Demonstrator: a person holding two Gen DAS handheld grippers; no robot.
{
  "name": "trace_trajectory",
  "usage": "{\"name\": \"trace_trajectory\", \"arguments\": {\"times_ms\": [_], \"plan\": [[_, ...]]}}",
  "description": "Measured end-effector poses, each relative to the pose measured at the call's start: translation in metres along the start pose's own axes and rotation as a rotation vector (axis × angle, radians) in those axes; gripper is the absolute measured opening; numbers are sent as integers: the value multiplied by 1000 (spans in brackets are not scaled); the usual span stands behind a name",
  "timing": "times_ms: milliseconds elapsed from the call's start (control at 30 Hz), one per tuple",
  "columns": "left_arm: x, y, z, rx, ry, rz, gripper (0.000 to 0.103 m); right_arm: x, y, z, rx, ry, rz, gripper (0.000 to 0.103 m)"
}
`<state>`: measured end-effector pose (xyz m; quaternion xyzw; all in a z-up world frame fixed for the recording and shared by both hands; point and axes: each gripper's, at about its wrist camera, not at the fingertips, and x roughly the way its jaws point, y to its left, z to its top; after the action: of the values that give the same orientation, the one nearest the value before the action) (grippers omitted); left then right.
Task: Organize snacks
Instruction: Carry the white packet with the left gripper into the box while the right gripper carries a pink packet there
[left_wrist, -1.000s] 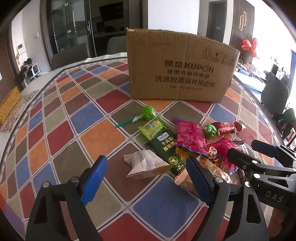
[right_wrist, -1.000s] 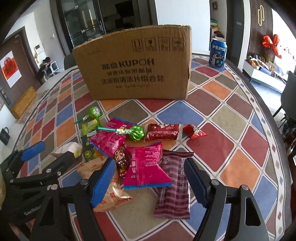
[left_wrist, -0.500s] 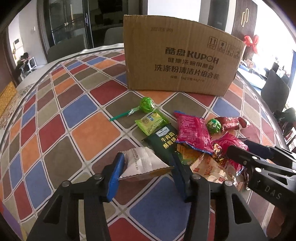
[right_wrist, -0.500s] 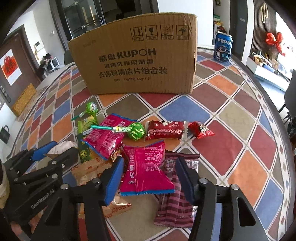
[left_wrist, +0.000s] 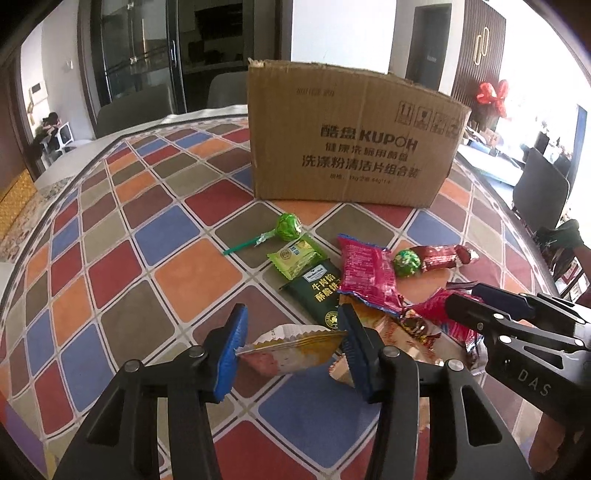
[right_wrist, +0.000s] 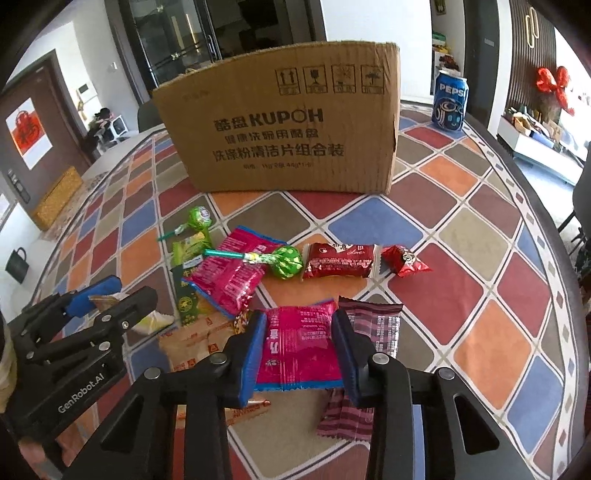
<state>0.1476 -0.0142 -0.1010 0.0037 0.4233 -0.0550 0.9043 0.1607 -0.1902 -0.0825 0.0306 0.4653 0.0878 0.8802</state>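
Now white packet (left_wrist: 291, 350) between left tongs (left_wrist: 291, 347), pink packet (right_wrist: 299, 343) between right tongs (right_wrist: 299, 350)

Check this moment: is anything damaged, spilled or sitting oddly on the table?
No spill. The cardboard box has a ragged, torn top edge. The snacks lie in an overlapping heap; a green lollipop rests across a pink packet, and an orange packet is half buried.

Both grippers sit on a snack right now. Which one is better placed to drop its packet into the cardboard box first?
Probably the left. The left gripper already holds the white-and-gold packet tilted up, and its jaws have settled. The right gripper has just been closing on the magenta packet, which overlaps other wrappers. Both face the cardboard box.
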Motion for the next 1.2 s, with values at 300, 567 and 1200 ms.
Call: {"name": "trace_trajectory", "arguments": {"times_ms": [300, 567, 1200], "plan": [[-28, -6, 4, 10, -66, -8, 49, -26, 4, -3, -17, -59, 15, 36], [-48, -10, 19, 21, -137, -31, 49, -48, 8, 4, -22, -134, 39, 36], [-62, -12, 88, 59, -261, -46, 49, -72, 11, 64, -45, -306, 46, 36]]}}
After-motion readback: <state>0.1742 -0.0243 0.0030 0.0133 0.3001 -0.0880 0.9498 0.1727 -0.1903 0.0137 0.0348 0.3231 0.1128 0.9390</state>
